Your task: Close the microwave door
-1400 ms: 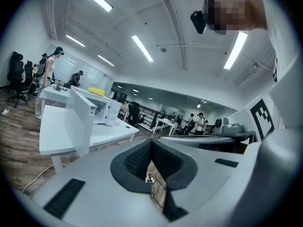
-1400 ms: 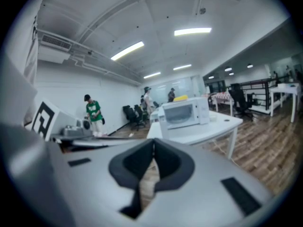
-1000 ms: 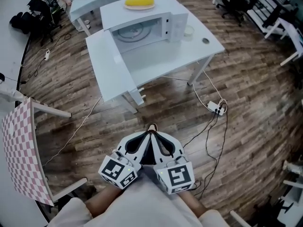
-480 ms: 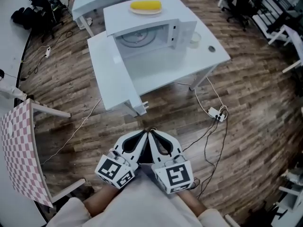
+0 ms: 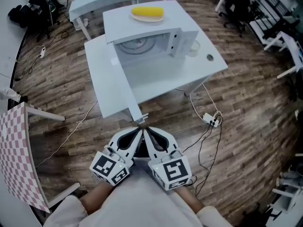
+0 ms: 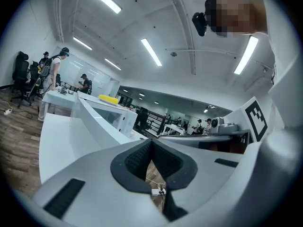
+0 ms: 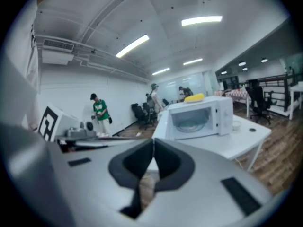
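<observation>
Left claw [image 5: 139,131] and right claw [image 5: 147,131] sit tucked in close to the body, tips side by side and touching. Both are pinched fully shut, with nothing between the pads, only floor showing through the gap behind the tips. Straight ahead, the microwave door [image 5: 108,77] stands flung wide open, reaching out from the microwave [image 5: 149,25] toward the person, with its free end just ahead of the claw tips in the head view. The microwave itself is farther off on the white desk [image 5: 189,67], its cavity and glass turntable [image 5: 138,40] exposed, and a yellow item on a plate [image 5: 147,13] rides on top. The smart play looks like this: keep the left claw shut as a blunt pusher and set it on the door's outer face near the free end, far from the hinge. Then sweep rightward in one steady arc until it latches.
</observation>
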Motion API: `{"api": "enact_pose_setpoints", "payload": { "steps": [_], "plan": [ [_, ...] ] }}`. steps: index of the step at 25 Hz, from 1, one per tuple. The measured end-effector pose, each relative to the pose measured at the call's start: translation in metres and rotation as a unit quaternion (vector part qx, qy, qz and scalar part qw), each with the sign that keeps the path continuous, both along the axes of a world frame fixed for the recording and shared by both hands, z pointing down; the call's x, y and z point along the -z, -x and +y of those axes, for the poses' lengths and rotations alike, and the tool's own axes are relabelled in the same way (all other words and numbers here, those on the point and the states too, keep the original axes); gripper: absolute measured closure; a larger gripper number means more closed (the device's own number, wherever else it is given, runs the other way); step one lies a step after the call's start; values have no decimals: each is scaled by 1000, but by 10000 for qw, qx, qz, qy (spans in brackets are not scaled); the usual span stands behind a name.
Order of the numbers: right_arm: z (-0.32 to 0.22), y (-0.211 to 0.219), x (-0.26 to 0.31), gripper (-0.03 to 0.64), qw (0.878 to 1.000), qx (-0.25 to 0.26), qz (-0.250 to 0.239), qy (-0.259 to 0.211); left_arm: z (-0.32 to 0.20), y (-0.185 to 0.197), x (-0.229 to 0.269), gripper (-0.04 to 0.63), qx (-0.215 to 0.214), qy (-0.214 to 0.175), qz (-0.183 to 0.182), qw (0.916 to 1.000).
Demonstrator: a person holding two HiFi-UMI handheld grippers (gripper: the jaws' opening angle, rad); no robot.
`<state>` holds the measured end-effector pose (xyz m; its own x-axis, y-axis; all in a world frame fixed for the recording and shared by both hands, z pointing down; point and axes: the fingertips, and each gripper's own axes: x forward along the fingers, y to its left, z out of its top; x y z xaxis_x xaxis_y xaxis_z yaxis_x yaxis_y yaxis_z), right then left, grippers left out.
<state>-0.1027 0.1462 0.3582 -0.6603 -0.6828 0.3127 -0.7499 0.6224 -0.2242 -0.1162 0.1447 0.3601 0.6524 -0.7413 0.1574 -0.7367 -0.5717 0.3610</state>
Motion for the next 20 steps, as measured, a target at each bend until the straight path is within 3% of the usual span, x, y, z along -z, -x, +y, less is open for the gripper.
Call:
{"api": "enact_pose_setpoints", "payload": {
  "steps": [5,11,20],
  "plan": [
    [-19,8,0,594,10000,46,22,35,-19,14,2,577,-67,-146,13,9999],
    [-41,-3,-1,593,9996,-293,14,23,-34,34,12,577,-299,-342,-51,9990],
    [-47,-6,-15,592,9985,-495,-71,226,-26,39,-22,577,-1012,86,-327,9943]
  ]
}}
